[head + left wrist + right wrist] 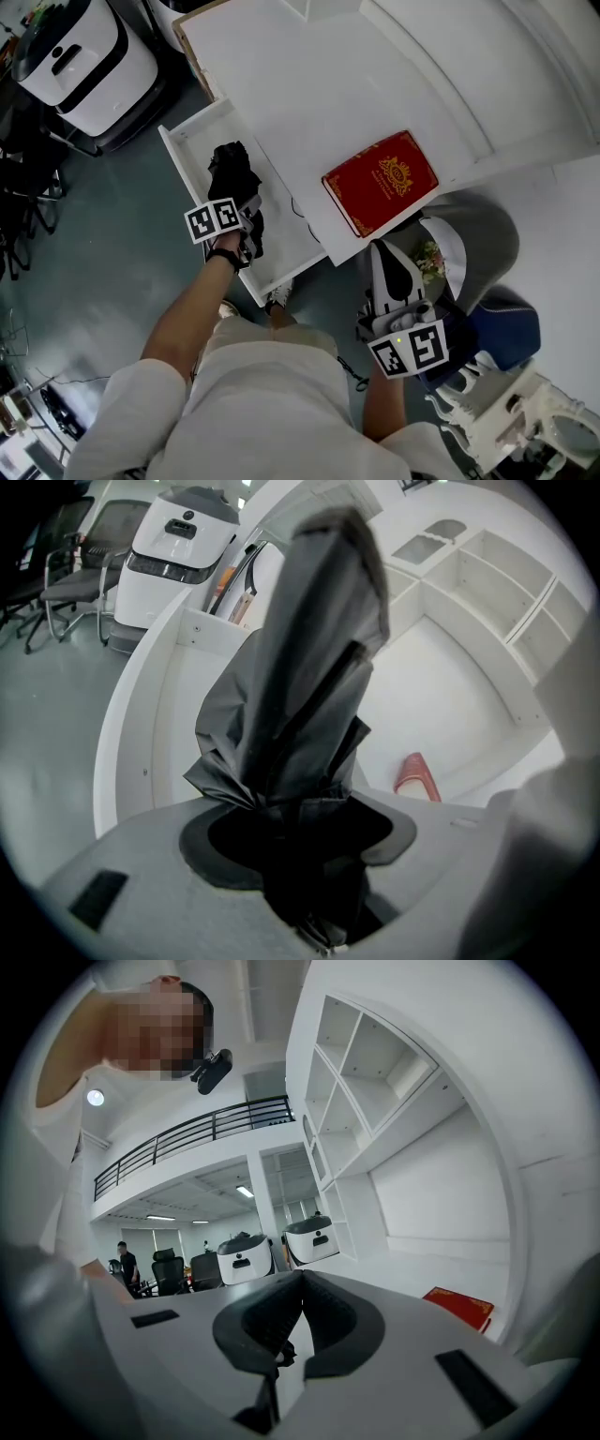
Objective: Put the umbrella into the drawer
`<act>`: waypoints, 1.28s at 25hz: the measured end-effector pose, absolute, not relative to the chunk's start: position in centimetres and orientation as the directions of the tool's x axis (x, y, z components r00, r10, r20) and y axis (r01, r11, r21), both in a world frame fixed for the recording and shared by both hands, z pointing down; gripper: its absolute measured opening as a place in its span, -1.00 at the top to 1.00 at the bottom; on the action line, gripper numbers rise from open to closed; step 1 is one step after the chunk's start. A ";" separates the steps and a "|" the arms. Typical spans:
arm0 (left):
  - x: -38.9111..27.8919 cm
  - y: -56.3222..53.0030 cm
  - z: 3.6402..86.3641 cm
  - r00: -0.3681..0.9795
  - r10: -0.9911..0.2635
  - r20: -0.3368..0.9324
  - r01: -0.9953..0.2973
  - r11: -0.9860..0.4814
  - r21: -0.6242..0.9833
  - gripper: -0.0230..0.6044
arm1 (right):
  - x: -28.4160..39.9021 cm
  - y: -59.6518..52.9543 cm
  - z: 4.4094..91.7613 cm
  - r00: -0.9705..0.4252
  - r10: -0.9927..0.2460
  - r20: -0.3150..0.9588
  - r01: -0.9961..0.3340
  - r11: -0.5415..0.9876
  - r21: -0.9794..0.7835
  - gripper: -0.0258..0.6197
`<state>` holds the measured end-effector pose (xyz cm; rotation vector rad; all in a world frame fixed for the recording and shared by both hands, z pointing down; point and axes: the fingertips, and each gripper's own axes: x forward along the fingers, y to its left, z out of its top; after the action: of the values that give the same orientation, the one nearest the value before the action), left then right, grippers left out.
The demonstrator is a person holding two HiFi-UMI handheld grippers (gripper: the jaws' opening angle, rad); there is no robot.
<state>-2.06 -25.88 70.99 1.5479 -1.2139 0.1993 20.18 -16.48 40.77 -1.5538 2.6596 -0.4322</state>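
A folded black umbrella hangs over the open white drawer that sticks out from the desk's left side. My left gripper is shut on the umbrella's middle, and its marker cube faces up. In the left gripper view the umbrella rises from between the jaws of the left gripper, with the drawer's wall behind it. My right gripper hangs below the desk's front edge, away from the drawer. In its own view the right gripper has its jaw tips touching and nothing between them.
A red book lies on the white desk near its front edge. A grey chair and a blue seat stand at the right. White machines and dark office chairs stand at the far left.
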 end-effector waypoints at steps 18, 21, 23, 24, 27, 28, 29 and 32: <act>-2.0 -26.9 77.6 0.342 -0.439 0.831 -0.870 0.186 0.457 0.13 | 23.9 -16.2 43.5 -0.416 -0.893 0.172 -0.890 0.360 -0.280 0.92; -1.9 -27.1 78.4 0.333 -0.426 0.841 -0.882 0.175 0.438 0.13 | 23.4 -16.4 44.1 -0.422 -0.887 0.185 -0.888 0.364 -0.281 0.92; -1.9 -27.3 78.8 0.328 -0.421 0.846 -0.886 0.174 0.430 0.12 | 23.0 -16.4 44.3 -0.429 -0.882 0.195 -0.887 0.369 -0.279 0.92; -1.9 -27.4 79.0 0.327 -0.417 0.848 -0.888 0.172 0.427 0.12 | 22.8 -16.4 44.4 -0.432 -0.879 0.200 -0.886 0.372 -0.276 0.92; -1.6 -27.6 79.7 0.316 -0.398 0.861 -0.903 0.152 0.401 0.12 | 22.7 -16.6 44.8 -0.437 -0.874 0.214 -0.886 0.376 -0.273 0.92; -1.6 -27.6 79.9 0.307 -0.390 0.868 -0.912 0.140 0.385 0.12 | 22.7 -16.7 44.8 -0.437 -0.873 0.215 -0.885 0.375 -0.275 0.92; -1.7 -27.6 80.0 0.296 -0.383 0.875 -0.921 0.128 0.368 0.11 | 22.7 -16.8 44.8 -0.437 -0.873 0.215 -0.885 0.375 -0.276 0.92; -1.6 -27.7 80.4 0.275 -0.368 0.889 -0.937 0.104 0.333 0.11 | 22.8 -16.9 44.8 -0.437 -0.874 0.213 -0.885 0.376 -0.275 0.92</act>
<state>-1.56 -27.66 80.45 1.4644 -1.2854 0.6638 22.76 -16.92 44.77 -1.6827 2.6318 -0.5591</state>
